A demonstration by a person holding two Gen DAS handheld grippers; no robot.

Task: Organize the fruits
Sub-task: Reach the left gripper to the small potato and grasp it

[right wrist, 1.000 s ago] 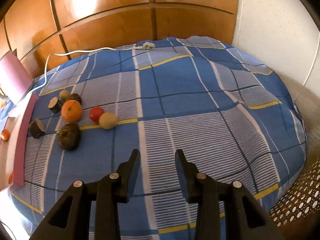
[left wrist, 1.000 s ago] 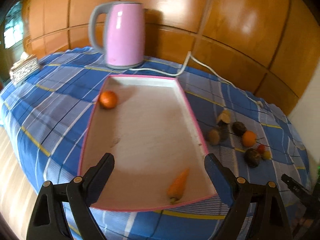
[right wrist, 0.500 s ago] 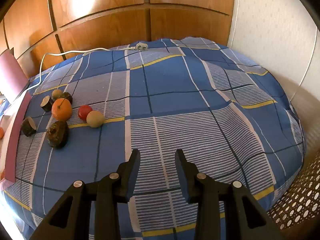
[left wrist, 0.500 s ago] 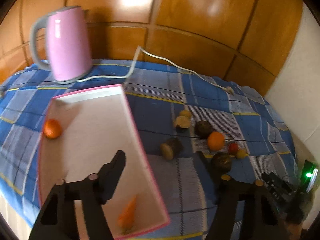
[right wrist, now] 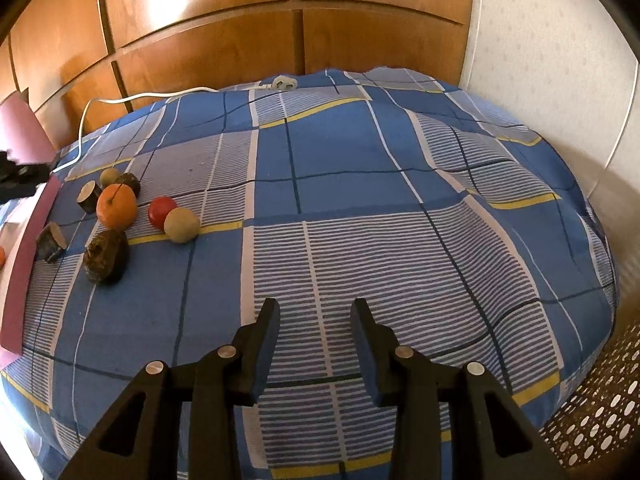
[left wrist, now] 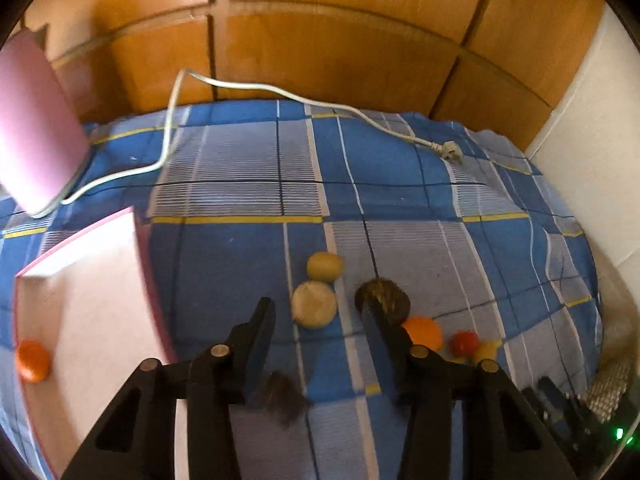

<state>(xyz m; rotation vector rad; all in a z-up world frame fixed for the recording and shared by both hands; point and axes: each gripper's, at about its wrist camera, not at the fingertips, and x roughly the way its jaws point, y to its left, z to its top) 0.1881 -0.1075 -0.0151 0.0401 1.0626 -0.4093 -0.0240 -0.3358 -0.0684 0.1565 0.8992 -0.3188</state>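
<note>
My left gripper is open and empty, low over a cluster of fruits on the blue checked cloth. A cut fruit with a pale face lies between its fingers, a yellowish ball just beyond. A dark rough fruit, an orange and a red ball lie by the right finger; a dark piece lies under the left finger. The pink-rimmed tray on the left holds an orange fruit. My right gripper is open and empty over bare cloth, right of the orange and the dark fruit.
A pink kettle stands at the back left with its white cord and plug across the cloth. Wooden panels run behind. A white wall and a woven surface border the right edge.
My left gripper has swung right from over the tray to the fruit cluster and come down close to it. My right gripper has barely moved.
</note>
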